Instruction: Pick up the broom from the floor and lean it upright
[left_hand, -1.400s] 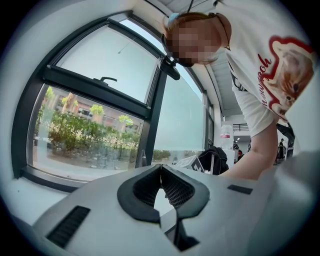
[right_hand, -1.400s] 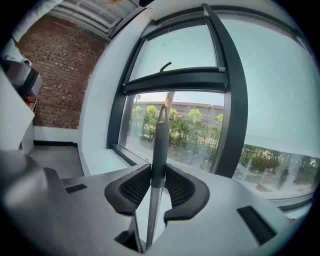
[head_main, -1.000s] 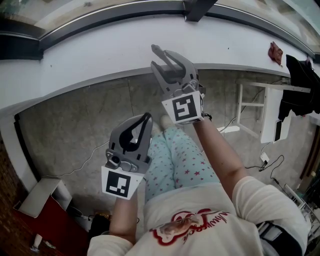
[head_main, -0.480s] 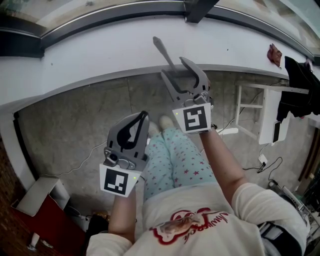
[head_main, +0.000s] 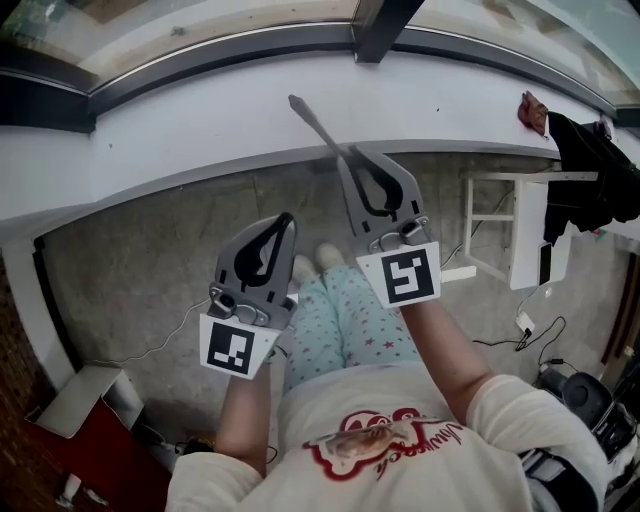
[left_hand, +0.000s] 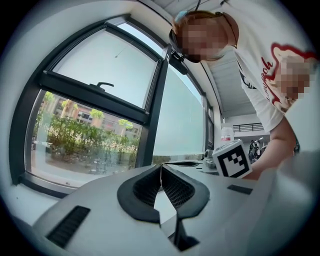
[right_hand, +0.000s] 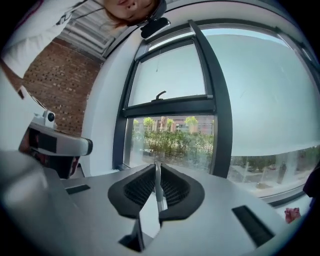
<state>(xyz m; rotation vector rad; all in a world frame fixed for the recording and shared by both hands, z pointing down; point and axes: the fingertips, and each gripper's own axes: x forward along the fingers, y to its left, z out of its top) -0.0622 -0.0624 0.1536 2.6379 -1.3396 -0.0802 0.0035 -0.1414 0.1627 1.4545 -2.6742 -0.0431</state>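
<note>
Window (right_hand: 170, 85) country, this: tall dark-framed panes filled the wall, with green trees and buildings outside. Below them ran a long white sill (head_main: 200, 120), and under that lay a bare grey concrete floor (head_main: 140, 260). Off to one side rose a red brick wall (right_hand: 55, 100). At the right of the head view, a white stand (head_main: 528, 235) sat against the sill with a dark garment (head_main: 585, 165) draped over its end. A cardboard box (head_main: 75, 395) lay at lower left, and a small red rag (head_main: 531, 110) sat on the sill.

The person stood over the floor in star-dotted trousers (head_main: 350, 320). The left gripper (head_main: 287, 220) was held level, its pads pressed flat together on nothing. The right gripper (head_main: 354, 156) rode higher by the sill. Its jaws had just been closing, and they pinched a thin grey stick (head_main: 316, 122) that poked out past the tips toward the sill. Whether that stick belonged to the broom could not be told.

As for writing, red script ran across the white shirt (head_main: 380, 440), too warped to read. Each marker cube (head_main: 405, 277) bore only black-and-white squares.
</note>
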